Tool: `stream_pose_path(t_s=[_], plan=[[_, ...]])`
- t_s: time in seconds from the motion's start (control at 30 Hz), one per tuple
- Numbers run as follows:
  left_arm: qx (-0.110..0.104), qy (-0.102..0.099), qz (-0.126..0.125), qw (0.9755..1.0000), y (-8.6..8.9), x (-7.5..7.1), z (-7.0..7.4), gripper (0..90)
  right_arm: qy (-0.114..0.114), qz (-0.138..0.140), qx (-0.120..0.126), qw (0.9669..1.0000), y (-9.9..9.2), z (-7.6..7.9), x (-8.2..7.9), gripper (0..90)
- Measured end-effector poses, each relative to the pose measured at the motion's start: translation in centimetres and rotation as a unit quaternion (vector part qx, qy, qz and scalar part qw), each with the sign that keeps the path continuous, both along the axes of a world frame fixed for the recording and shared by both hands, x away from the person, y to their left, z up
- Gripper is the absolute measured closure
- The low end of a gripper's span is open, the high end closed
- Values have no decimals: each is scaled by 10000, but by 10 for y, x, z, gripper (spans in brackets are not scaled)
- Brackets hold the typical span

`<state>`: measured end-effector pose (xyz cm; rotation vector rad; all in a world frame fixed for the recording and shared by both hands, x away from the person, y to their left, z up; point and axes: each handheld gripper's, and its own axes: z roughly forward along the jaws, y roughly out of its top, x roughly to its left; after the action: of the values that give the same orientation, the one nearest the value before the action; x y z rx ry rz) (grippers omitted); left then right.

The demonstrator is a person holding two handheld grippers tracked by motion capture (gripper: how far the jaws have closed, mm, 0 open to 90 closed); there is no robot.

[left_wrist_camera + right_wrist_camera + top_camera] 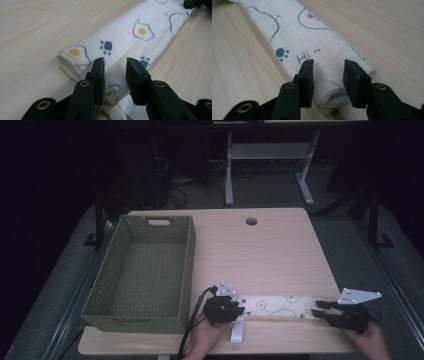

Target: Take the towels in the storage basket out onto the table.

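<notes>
Folded cloth [274, 304] lies flat as a long narrow strip along the near edge of the desk [260, 250], right of the middle – white, printed with fried eggs and blue paw prints.

Your left gripper [235, 307] sits at the strip's left end. In the left gripper view [115, 68] the jaws stand apart, cloth between them, pads not pressing – released.

Your right gripper [320, 309] is at the right end. In the right gripper view [328, 71] it's the same: jaws apart over the folded corner, nothing clamped.

Green woven basket [107, 290] takes up the desk's left side, just beside your left gripper. Round cable hole [251, 221] near the far edge.
</notes>
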<state>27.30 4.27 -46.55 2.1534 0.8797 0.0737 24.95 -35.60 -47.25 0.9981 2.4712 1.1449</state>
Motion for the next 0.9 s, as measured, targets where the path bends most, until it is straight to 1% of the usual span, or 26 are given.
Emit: stream_pose_path(t_s=[0.07,0.1,0.13,0.17,0.23,0.27,0.3,0.33,0.37,0.43,0.47,0.53,0.57,0.6,0.7,0.73,0.77,0.8,0.83,0.9], plan=[[115,-135,-52,9998,-1,-2,0,680,-9,3,51,10000,-1,-1,0,602],[115,-135,-52,9998,-1,-2,0,679,-9,3,51,10000,-1,-1,0,602],[120,-189,-43,9997,-2,-4,-1,679,-24,4,33,10000,-1,-1,-1,603],[107,-193,-29,9998,-2,-4,-1,679,-22,-11,18,10000,0,-1,-1,602],[21,-126,39,9999,-2,-5,0,669,-13,-8,35,10000,-1,-1,-1,591],[21,-126,39,9999,-2,-5,0,657,-13,-8,35,10000,-1,-1,-1,591],[65,-153,3,9999,-2,-5,2,657,21,-18,78,10000,-1,0,0,576],[-43,-159,75,9998,-1,-5,4,634,-2,-92,299,9995,-4,4,-1,559],[-43,-159,75,9998,-1,-5,4,629,-2,-92,299,9995,-4,4,-1,559],[-171,-136,208,9995,2,-2,7,621,-27,-187,412,9990,-6,8,-1,545],[-247,-143,328,9991,4,-2,9,597,-48,-318,463,9984,-9,12,0,536],[-306,-158,535,9980,9,0,12,577,-36,-400,482,9980,-10,14,1,527],[-306,-158,535,9980,9,0,12,564,-36,-400,482,9980,-10,14,1,527],[-274,-167,671,9972,12,0,13,554,-51,-546,488,9973,-12,16,2,509],[-215,4,818,9964,17,4,10,516,-20,-763,509,9958,-13,15,3,496],[-215,4,818,9964,17,4,10,508,-20,-763,509,9958,-13,15,3,496],[-241,127,897,9956,19,6,7,501,6,-856,484,9952,-12,14,3,491],[-241,127,897,9956,19,6,7,499,10,-883,480,9949,-12,13,3,491],[-219,187,934,9952,20,7,5,496,32,-926,459,9946,-11,12,3,492],[-198,199,923,9953,20,7,4,496,68,-998,441,9940,-11,10,3,496]])
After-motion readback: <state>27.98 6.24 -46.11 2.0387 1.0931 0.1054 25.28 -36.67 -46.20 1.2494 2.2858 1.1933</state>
